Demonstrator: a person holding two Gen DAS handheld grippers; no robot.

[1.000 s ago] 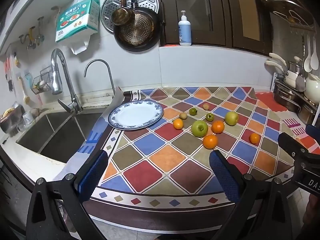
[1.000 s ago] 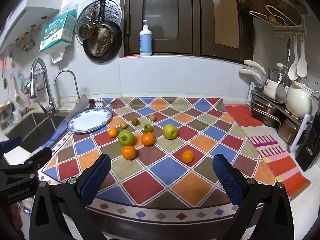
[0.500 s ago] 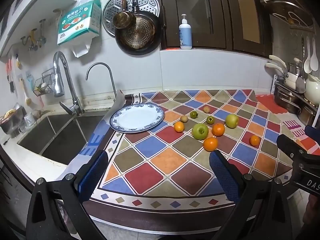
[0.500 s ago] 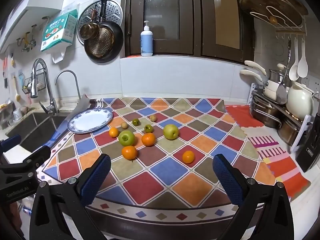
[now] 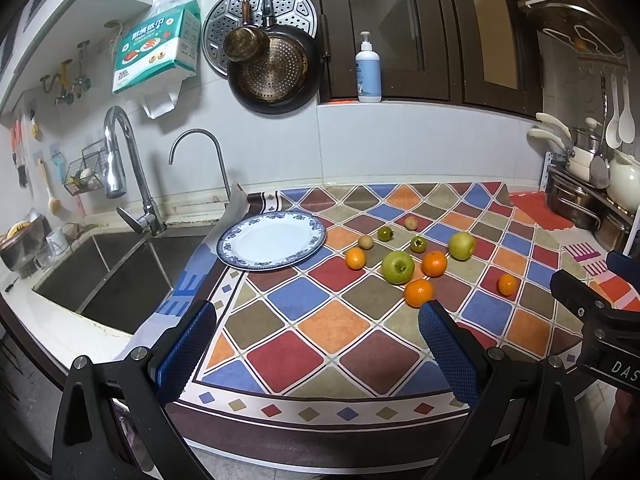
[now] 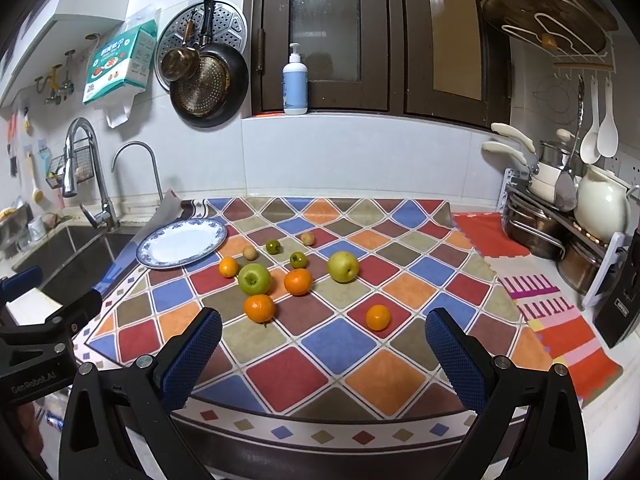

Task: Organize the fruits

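Ten fruits loose on checkered mat; plate empty; both grippers spread wide, edged slightly closer; sorting unstarted.

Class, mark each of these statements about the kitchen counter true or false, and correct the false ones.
1. The plate holds no fruit. True.
2. The left tongs grip an orange. False: they are open and hold nothing.
3. Two green apples lie on the patterned cloth. True: the darker green apple and the paler green apple.
4. The soap bottle stands in the sink. False: it stands on the ledge by the dark cabinet doors.
5. The right tongs are open. True.
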